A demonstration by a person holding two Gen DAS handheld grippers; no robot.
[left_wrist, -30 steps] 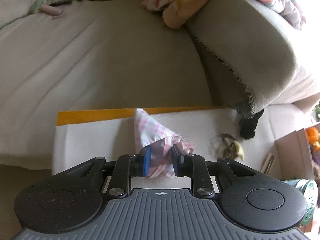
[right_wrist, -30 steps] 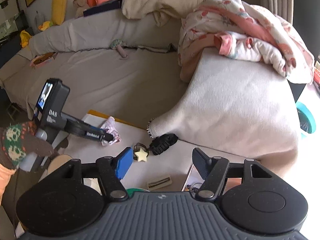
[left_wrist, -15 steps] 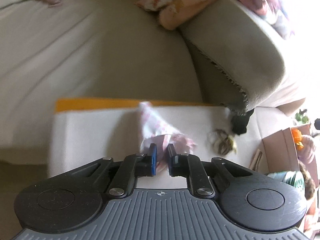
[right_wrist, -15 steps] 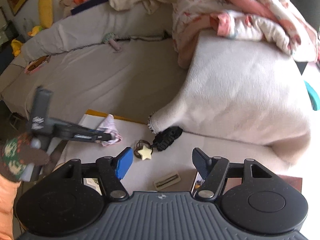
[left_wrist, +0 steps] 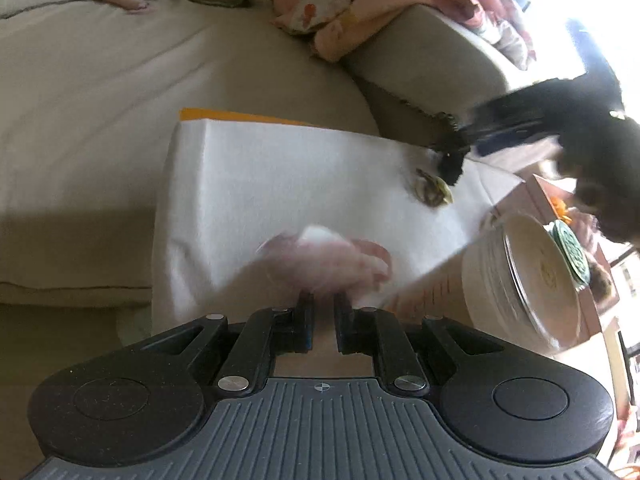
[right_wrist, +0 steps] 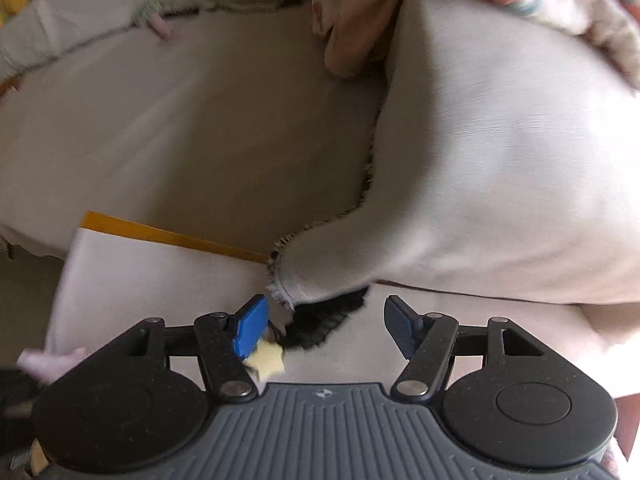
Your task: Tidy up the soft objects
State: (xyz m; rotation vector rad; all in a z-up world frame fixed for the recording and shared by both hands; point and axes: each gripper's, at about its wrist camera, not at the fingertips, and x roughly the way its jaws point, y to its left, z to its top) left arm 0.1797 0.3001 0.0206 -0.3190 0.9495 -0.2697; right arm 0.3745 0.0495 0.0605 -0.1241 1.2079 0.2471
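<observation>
My left gripper [left_wrist: 322,312] is shut on a pink checked cloth [left_wrist: 328,256], blurred by motion, held above the white cloth-covered table [left_wrist: 280,176]. A corner of the pink cloth also shows in the right wrist view [right_wrist: 52,362]. My right gripper [right_wrist: 324,320] is open and hovers just over a black scrunchie [right_wrist: 320,320] at the table's back edge. A cream star charm [right_wrist: 266,362] on a ring lies beside its left finger. In the left wrist view the right gripper [left_wrist: 516,124] is a dark blur by the scrunchie [left_wrist: 450,164] and star charm [left_wrist: 434,194].
A beige sofa [left_wrist: 160,72] lies behind the table, with a cushion [right_wrist: 500,160] overhanging the table edge and a pink patterned blanket [left_wrist: 360,4] on top. A round white tin [left_wrist: 528,276] stands on a brown box at the table's right.
My left gripper has closed on the pink cloth and pulled it back toward the table's near edge. My right gripper has moved forward and down over the black scrunchie, staying open.
</observation>
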